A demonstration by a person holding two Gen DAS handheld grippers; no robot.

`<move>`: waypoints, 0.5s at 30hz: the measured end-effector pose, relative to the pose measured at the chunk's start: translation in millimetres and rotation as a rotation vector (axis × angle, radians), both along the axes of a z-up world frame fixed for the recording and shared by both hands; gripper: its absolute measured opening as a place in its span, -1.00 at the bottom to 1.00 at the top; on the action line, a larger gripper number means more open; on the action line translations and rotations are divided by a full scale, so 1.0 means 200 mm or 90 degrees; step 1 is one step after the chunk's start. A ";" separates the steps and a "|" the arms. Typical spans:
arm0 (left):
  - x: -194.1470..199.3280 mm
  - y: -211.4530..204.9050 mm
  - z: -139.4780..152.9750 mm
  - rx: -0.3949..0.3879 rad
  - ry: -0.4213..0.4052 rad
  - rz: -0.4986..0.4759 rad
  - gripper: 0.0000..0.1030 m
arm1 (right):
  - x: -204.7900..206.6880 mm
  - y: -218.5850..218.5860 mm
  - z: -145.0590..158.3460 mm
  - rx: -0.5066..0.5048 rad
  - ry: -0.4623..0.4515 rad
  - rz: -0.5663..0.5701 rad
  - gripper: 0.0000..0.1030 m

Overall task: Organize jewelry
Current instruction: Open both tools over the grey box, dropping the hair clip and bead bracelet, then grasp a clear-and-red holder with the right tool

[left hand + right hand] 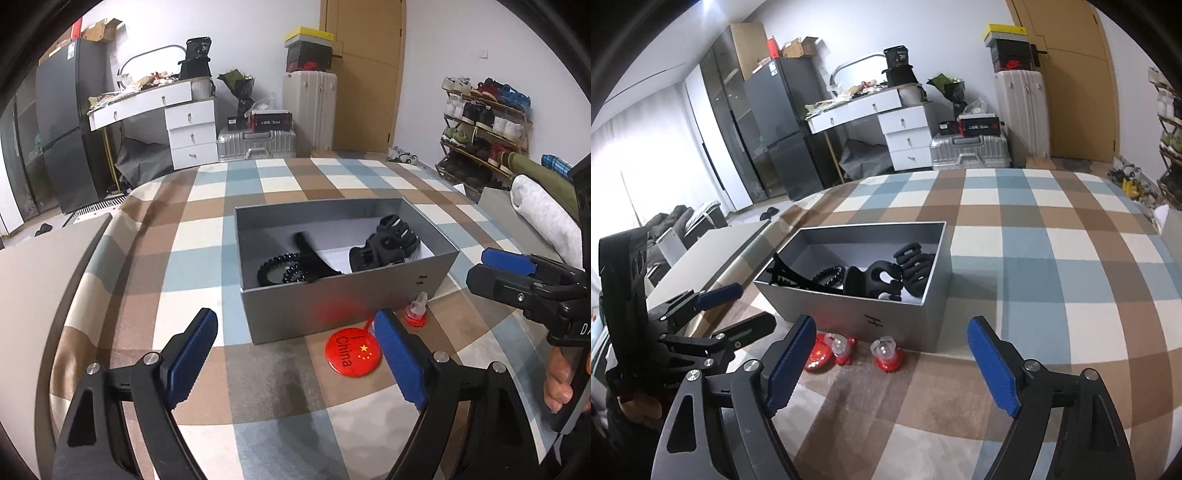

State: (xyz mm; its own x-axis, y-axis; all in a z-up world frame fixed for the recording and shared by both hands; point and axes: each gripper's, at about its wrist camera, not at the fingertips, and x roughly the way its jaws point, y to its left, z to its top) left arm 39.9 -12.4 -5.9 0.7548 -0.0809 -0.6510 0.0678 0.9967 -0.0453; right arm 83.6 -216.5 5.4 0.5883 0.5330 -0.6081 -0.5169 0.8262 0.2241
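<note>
Red badge (353,350) lies by spread left tongs' (295,354) right finger

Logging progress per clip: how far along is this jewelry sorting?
Partly done. Black hair clips and a coil tie already lie in the grey box. Both grippers, left and right, are open and empty. The red badge and two red ornaments remain outside on the cloth.
</note>
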 end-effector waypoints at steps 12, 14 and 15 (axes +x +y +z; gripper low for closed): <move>0.00 -0.03 -0.03 0.003 0.017 -0.007 0.63 | 0.02 0.04 -0.06 -0.035 0.019 0.009 0.66; 0.00 -0.04 -0.03 0.007 0.018 -0.005 0.63 | 0.02 0.05 -0.08 -0.041 0.021 0.012 0.66; 0.00 -0.04 -0.04 0.007 0.019 -0.005 0.63 | 0.02 0.05 -0.08 -0.043 0.021 0.014 0.66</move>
